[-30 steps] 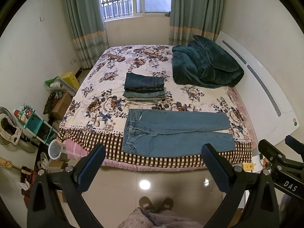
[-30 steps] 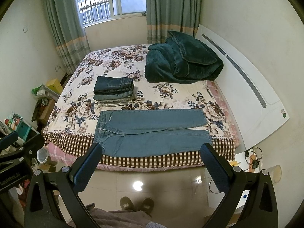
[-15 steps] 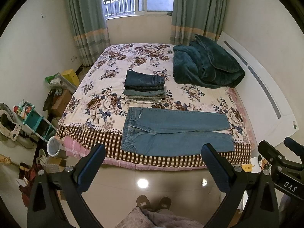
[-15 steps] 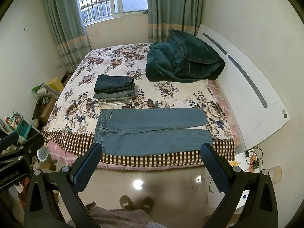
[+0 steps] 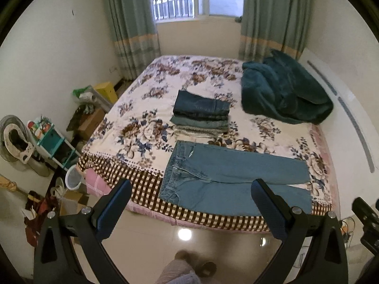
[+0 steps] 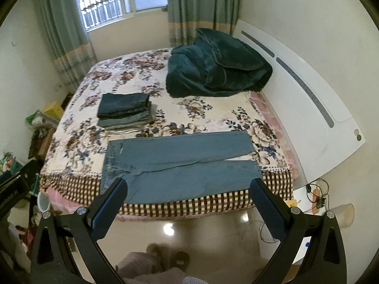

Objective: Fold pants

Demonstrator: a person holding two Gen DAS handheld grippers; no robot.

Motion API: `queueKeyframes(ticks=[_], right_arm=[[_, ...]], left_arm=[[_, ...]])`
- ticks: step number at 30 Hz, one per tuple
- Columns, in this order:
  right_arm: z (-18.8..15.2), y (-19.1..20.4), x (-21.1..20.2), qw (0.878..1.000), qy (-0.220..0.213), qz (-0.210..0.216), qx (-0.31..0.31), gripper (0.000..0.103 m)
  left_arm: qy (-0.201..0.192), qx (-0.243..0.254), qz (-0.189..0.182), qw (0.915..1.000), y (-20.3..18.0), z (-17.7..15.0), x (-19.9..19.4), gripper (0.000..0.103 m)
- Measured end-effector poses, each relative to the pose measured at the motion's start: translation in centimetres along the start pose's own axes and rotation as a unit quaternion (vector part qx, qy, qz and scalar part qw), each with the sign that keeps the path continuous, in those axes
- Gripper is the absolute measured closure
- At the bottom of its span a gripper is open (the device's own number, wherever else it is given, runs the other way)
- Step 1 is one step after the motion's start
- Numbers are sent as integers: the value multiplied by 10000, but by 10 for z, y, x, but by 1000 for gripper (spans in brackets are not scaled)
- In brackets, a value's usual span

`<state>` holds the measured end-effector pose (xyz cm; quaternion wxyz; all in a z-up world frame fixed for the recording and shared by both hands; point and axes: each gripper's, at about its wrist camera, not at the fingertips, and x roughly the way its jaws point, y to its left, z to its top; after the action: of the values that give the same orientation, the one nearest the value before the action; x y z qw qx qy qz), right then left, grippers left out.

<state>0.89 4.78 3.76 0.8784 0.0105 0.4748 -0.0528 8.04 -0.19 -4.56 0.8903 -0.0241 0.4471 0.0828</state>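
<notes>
- Denim-blue pants point(image 5: 233, 178) lie flat along the near edge of the floral-quilted bed point(image 5: 151, 108), larger in both views than a second ago as I step closer.
- Both my left claw point(image 5: 190, 207) and right claw point(image 6: 189, 206) hang wide open, empty; folding not yet begun.

Your bed point(image 5: 146, 127) carries flat jeans point(image 5: 232, 177) along its near edge, a folded stack point(image 5: 201, 116) behind them, and a blanket point(image 5: 281, 94) by the headboard.

Jeans point(image 5: 227, 177): matt blue denim. Bedspread point(image 5: 146, 127): floral printed cloth. Blanket point(image 6: 218, 66): plush teal fleece. Floor point(image 6: 213, 232): glossy tile. Headboard point(image 6: 319, 108): smooth white panel. Gripper pads point(image 5: 113, 208): matt blue.
</notes>
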Motion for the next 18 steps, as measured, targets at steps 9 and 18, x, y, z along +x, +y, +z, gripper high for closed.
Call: queueKeyframes(ticks=[9, 18], right_arm=[[60, -8, 158, 9970, 482, -371, 471, 0], [143, -21, 376, 9754, 1278, -708, 1651, 0]], left_arm=[[790, -125, 216, 9966, -11, 42, 146, 0], [2022, -1164, 363, 9717, 13, 97, 344, 0]])
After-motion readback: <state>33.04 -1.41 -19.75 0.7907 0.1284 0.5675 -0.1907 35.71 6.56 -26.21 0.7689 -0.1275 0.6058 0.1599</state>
